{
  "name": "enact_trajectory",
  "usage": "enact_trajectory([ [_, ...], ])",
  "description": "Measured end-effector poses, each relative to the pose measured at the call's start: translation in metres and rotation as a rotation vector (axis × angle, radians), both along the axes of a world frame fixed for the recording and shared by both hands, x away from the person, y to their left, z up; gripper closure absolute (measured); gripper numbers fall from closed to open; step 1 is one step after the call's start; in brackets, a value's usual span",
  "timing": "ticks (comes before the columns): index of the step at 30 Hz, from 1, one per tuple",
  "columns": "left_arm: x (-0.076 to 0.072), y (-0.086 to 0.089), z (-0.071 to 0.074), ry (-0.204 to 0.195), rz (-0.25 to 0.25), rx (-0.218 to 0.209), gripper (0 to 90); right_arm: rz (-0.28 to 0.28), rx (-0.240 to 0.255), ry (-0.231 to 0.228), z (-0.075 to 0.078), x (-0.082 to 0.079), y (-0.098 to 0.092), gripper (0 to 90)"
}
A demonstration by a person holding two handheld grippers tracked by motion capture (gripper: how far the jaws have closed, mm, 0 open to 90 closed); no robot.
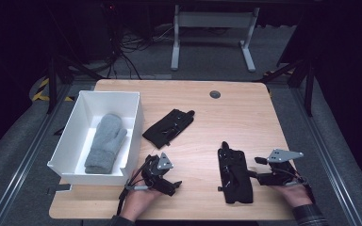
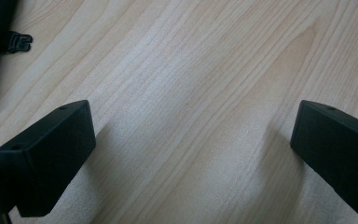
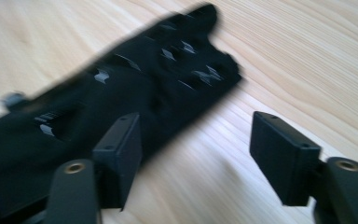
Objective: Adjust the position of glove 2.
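At the left of the high view a white box point(image 1: 133, 123) stands on the wooden table point(image 1: 245, 113) with a grey mitten point(image 1: 104, 143) lying inside it. Just right of the box, lower centre, the left gripper point(image 1: 171, 184) rests near the table's front edge; its own view shows the jaws wide apart over bare wood, holding nothing. Above it, mid-frame, lies one black glove point(image 1: 168, 127). Right of centre a second black glove point(image 1: 234, 175) lies flat, fingers toward the top. At lower right the right gripper point(image 1: 259, 168) sits just beside that glove, jaws spread, gripping nothing.
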State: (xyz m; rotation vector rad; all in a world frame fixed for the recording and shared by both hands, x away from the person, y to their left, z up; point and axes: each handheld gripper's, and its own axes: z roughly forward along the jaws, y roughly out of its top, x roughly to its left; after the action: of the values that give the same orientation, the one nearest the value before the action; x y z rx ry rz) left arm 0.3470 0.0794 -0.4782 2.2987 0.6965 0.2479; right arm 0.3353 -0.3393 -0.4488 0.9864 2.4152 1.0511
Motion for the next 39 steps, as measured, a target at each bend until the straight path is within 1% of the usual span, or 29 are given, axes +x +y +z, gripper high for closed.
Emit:
enact_trajectory([
  [2, 0.000, 0.000, 0.000, -0.001, 0.003, 0.000, 0.4, -0.035, 0.001, -0.004, -0.003, 0.001, -0.008, 27.9],
  [4, -0.001, -0.001, 0.000, 0.004, 0.011, 0.002, 0.3, -0.062, 0.016, -0.004, -0.007, 0.003, -0.014, 24.7],
  [7, 0.000, -0.002, 0.000, 0.002, 0.019, -0.001, 0.2, -0.103, -0.004, -0.013, -0.012, 0.004, -0.018, 21.5],
  [9, 0.001, -0.003, 0.000, 0.000, 0.023, -0.001, 0.1, -0.117, -0.030, -0.011, -0.016, 0.006, -0.018, 20.0],
  [10, 0.001, -0.004, 0.000, 0.000, 0.025, -0.003, 0.1, -0.116, -0.030, -0.009, -0.017, 0.006, -0.018, 19.0],
  [12, 0.002, -0.004, 0.002, 0.003, 0.045, -0.003, 2.1, -0.120, -0.012, -0.005, -0.019, 0.007, -0.019, 15.5],
  [13, 0.002, -0.005, 0.003, 0.001, 0.051, -0.008, 6.5, -0.123, -0.013, -0.005, -0.020, 0.007, -0.018, 15.4],
  [15, 0.004, -0.005, 0.008, 0.008, 0.051, -0.009, 20.5, -0.122, -0.010, -0.002, -0.020, 0.007, -0.018, 15.2],
  [16, 0.006, -0.006, 0.009, 0.016, 0.053, -0.013, 23.1, -0.120, -0.008, 0.000, -0.020, 0.007, -0.019, 15.2],
  [17, 0.008, -0.007, 0.010, 0.033, 0.058, -0.026, 26.6, -0.120, -0.008, -0.001, -0.020, 0.007, -0.019, 15.1],
  [18, 0.010, -0.008, 0.011, 0.041, 0.062, -0.032, 34.1, -0.121, -0.007, 0.002, -0.020, 0.007, -0.019, 15.1],
  [19, 0.013, -0.009, 0.013, 0.054, 0.073, -0.047, 44.5, -0.121, -0.007, 0.003, -0.020, 0.007, -0.019, 15.1],
  [20, 0.015, -0.010, 0.013, 0.054, 0.075, -0.043, 44.5, -0.121, -0.007, 0.002, -0.020, 0.007, -0.019, 15.1],
  [21, 0.018, -0.012, 0.015, 0.051, 0.084, -0.032, 48.6, -0.121, -0.007, 0.002, -0.020, 0.007, -0.019, 15.1],
  [23, 0.025, -0.017, 0.020, 0.035, 0.087, -0.021, 61.3, -0.120, -0.007, 0.002, -0.020, 0.007, -0.019, 15.1],
  [24, 0.027, -0.018, 0.021, 0.027, 0.094, -0.022, 66.1, -0.120, -0.007, 0.002, -0.020, 0.007, -0.019, 15.1],
  [25, 0.030, -0.020, 0.024, 0.024, 0.098, -0.011, 70.2, -0.119, -0.007, 0.003, -0.020, 0.007, -0.019, 15.1],
  [26, 0.034, -0.021, 0.027, 0.029, 0.106, -0.002, 74.0, -0.118, -0.006, 0.002, -0.020, 0.007, -0.019, 15.1],
  [28, 0.042, -0.024, 0.030, 0.042, 0.120, -0.014, 82.3, -0.113, -0.005, 0.003, -0.020, 0.007, -0.019, 15.0],
  [30, 0.053, -0.025, 0.034, 0.051, 0.134, -0.017, 89.3, -0.109, -0.005, 0.003, -0.020, 0.007, -0.019, 15.0],
  [31, 0.058, -0.025, 0.035, 0.053, 0.139, -0.015, 90.0, -0.109, -0.004, 0.003, -0.020, 0.007, -0.019, 15.0],
  [32, 0.063, -0.026, 0.035, 0.047, 0.142, -0.004, 90.0, -0.108, -0.004, 0.003, -0.020, 0.007, -0.019, 15.0],
  [33, 0.068, -0.026, 0.036, 0.043, 0.145, -0.003, 90.0, -0.109, -0.004, 0.003, -0.020, 0.007, -0.019, 15.0],
  [35, 0.076, -0.026, 0.037, 0.046, 0.156, -0.005, 90.0, -0.108, -0.004, 0.003, -0.020, 0.007, -0.019, 15.0],
  [37, 0.083, -0.026, 0.038, 0.039, 0.163, -0.011, 90.0, -0.108, -0.004, 0.003, -0.020, 0.007, -0.019, 15.0],
  [39, 0.090, -0.026, 0.039, 0.045, 0.168, -0.016, 90.0, -0.109, -0.004, 0.003, -0.020, 0.007, -0.019, 15.0],
])
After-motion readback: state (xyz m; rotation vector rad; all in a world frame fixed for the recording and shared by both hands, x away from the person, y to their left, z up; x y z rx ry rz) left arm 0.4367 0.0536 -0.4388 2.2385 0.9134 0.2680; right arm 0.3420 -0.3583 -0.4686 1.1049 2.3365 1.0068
